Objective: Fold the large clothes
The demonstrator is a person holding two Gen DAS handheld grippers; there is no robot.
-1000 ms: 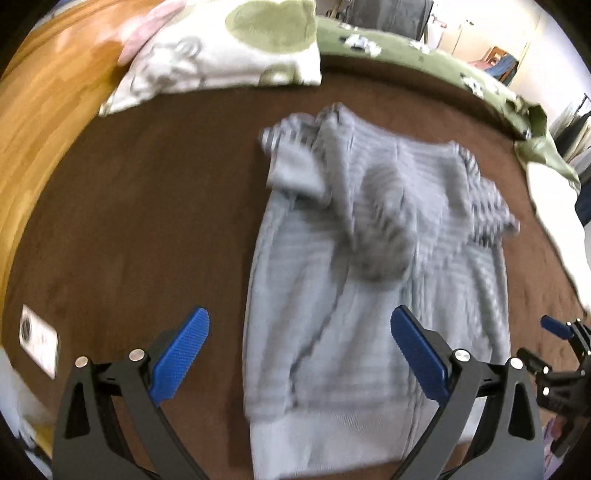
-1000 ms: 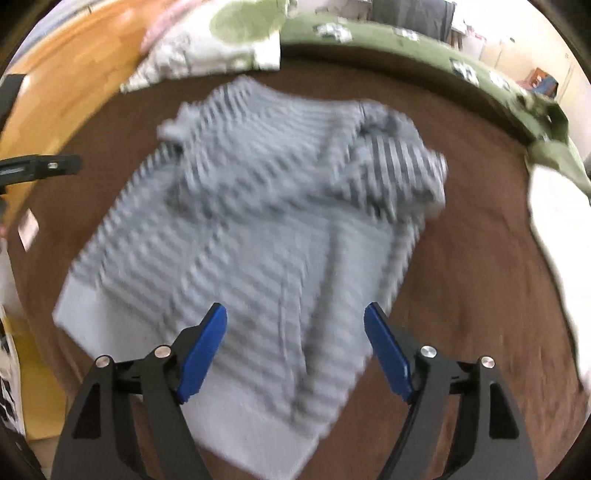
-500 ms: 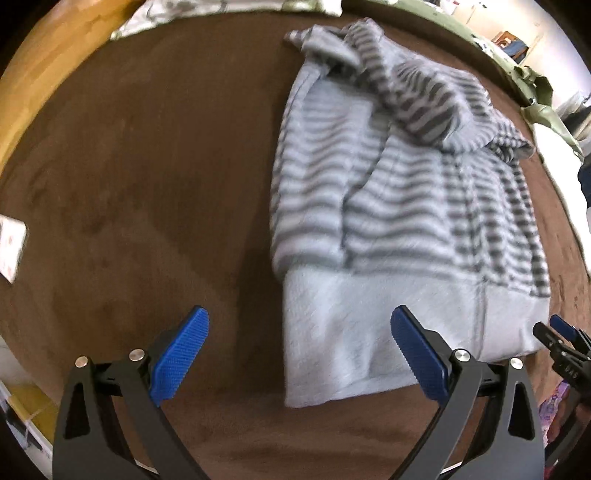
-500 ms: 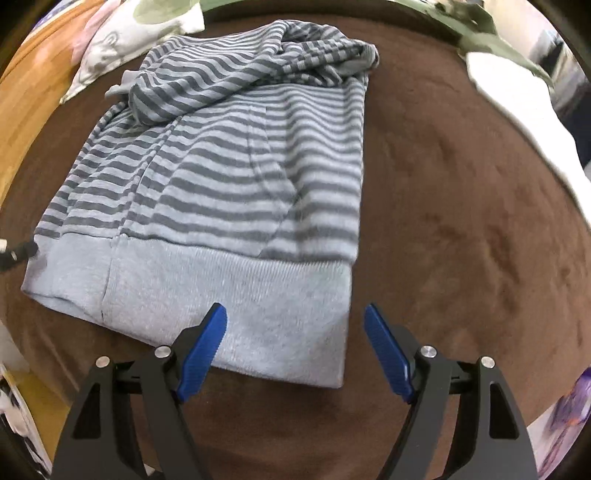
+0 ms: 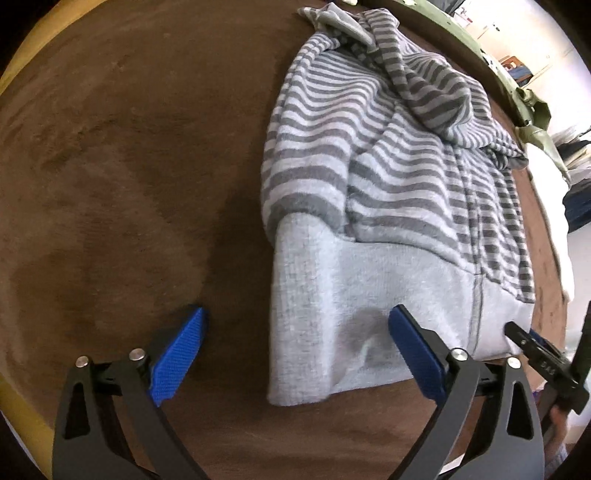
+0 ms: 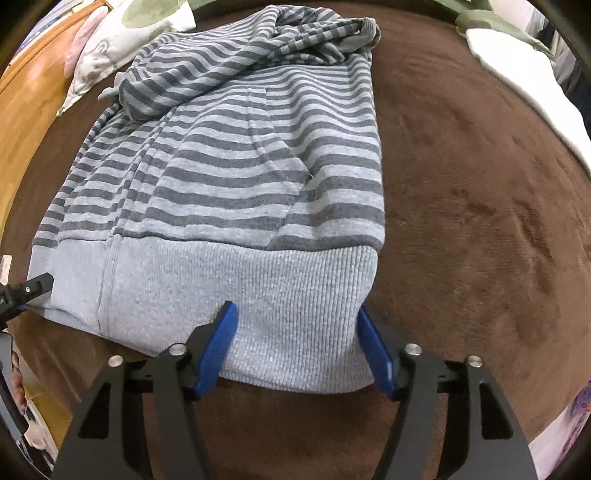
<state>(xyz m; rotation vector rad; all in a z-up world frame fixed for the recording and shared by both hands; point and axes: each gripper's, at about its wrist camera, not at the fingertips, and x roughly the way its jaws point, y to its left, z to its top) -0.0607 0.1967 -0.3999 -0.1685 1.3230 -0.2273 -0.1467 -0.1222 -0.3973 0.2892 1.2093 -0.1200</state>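
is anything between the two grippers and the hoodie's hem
Nothing visible. The right gripper already straddles the right corner of the hoodie hem, its jaws closing in. The left gripper is open around the left corner, one finger on the hem, the other over the bare brown blanket.

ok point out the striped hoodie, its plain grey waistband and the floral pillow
striped hoodie (image 6: 236,173): right wrist view, on the striped front panel
plain grey waistband (image 6: 295,284): right wrist view, on the ribbed band's middle
floral pillow (image 6: 122,33): right wrist view, on its white cover, top left

Hoodie (image 6: 236,177) on rug (image 6: 480,221), pillow (image 6: 122,40) behind
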